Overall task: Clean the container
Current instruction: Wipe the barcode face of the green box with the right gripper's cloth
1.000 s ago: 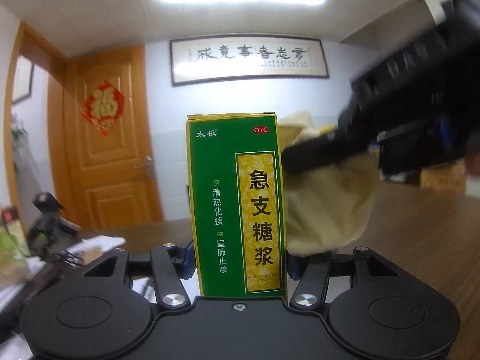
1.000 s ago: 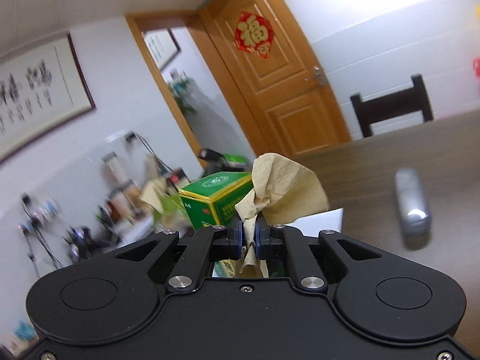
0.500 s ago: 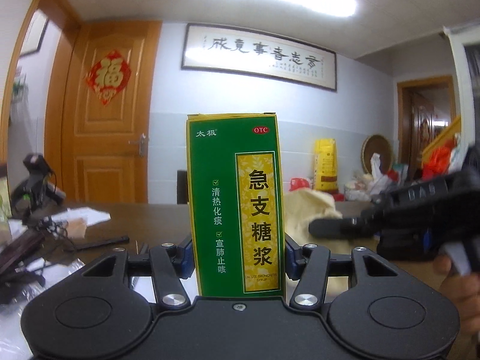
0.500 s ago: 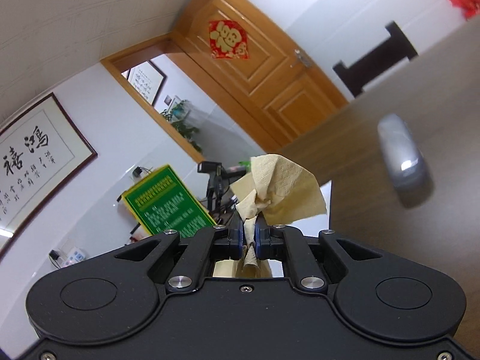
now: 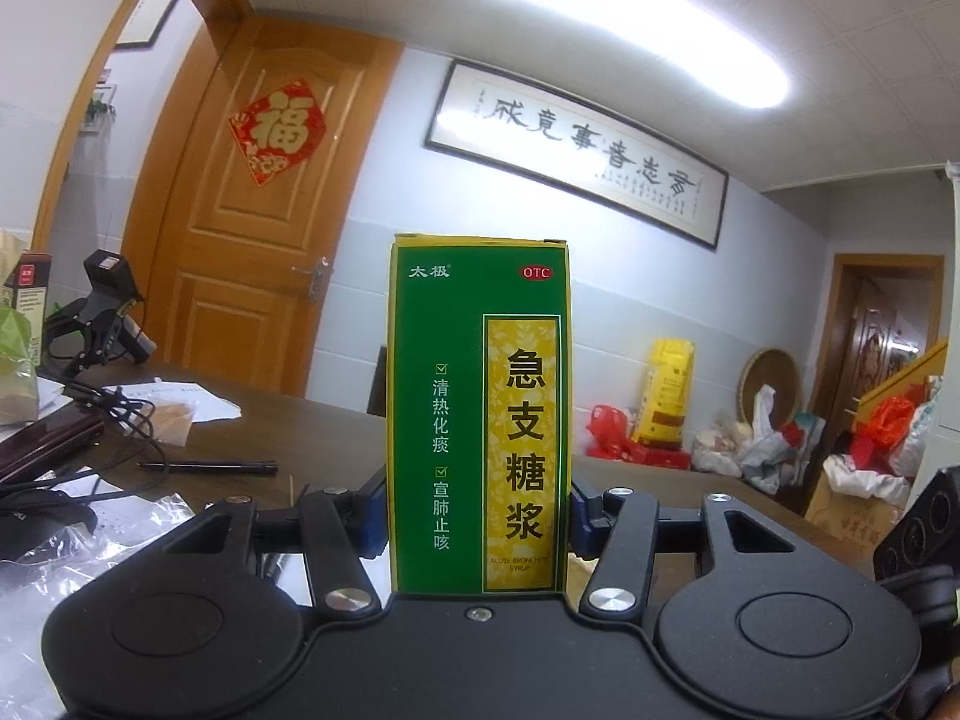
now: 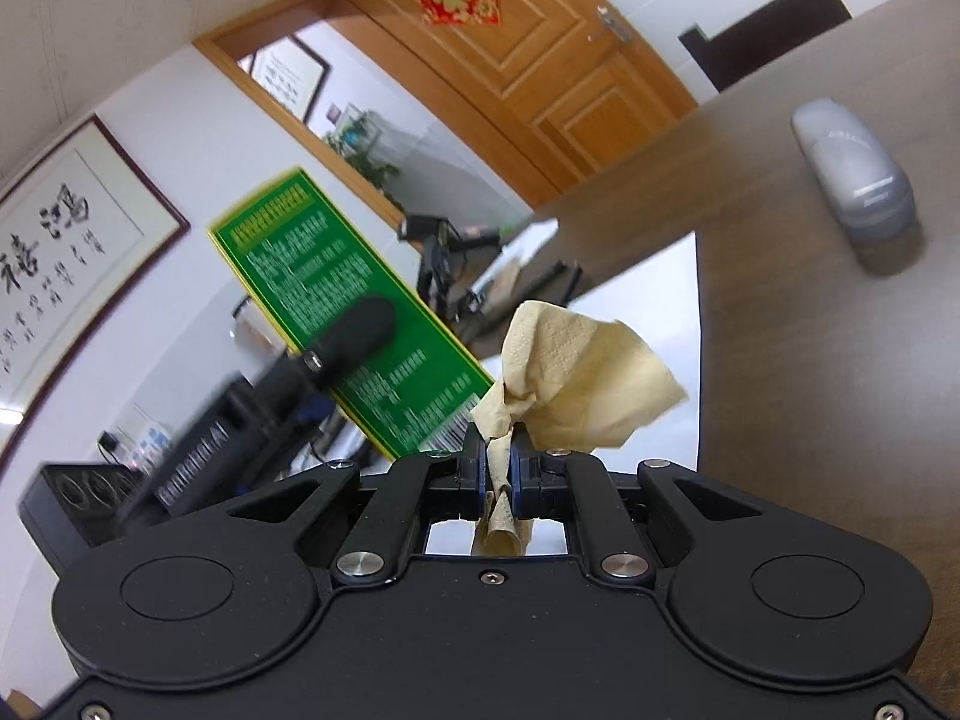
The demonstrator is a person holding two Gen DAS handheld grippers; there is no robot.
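Note:
A tall green and yellow medicine box (image 5: 477, 414) stands upright between the blue pads of my left gripper (image 5: 477, 519), which is shut on its two sides. In the right wrist view the same green box (image 6: 354, 324) appears at the left, tilted, with one black finger of the left gripper (image 6: 354, 333) across its printed face. My right gripper (image 6: 497, 471) is shut on a crumpled beige paper tissue (image 6: 576, 384), which sticks out past the tips just right of the box's lower corner, apart from it. A corner of the right gripper's body (image 5: 918, 534) shows at the lower right of the left wrist view.
A dark wooden table (image 6: 810, 324) lies below with a white sheet (image 6: 636, 324) on it and a grey case (image 6: 852, 171) to the right. Cables, papers, a pen (image 5: 207, 467) and plastic wrap (image 5: 72, 546) clutter the left side. A wooden door (image 5: 240, 252) and a dark chair (image 6: 768, 18) stand behind.
The right gripper with the tissue has dropped away from the box's side, down and right out of the left wrist view. The left gripper has rolled with the box.

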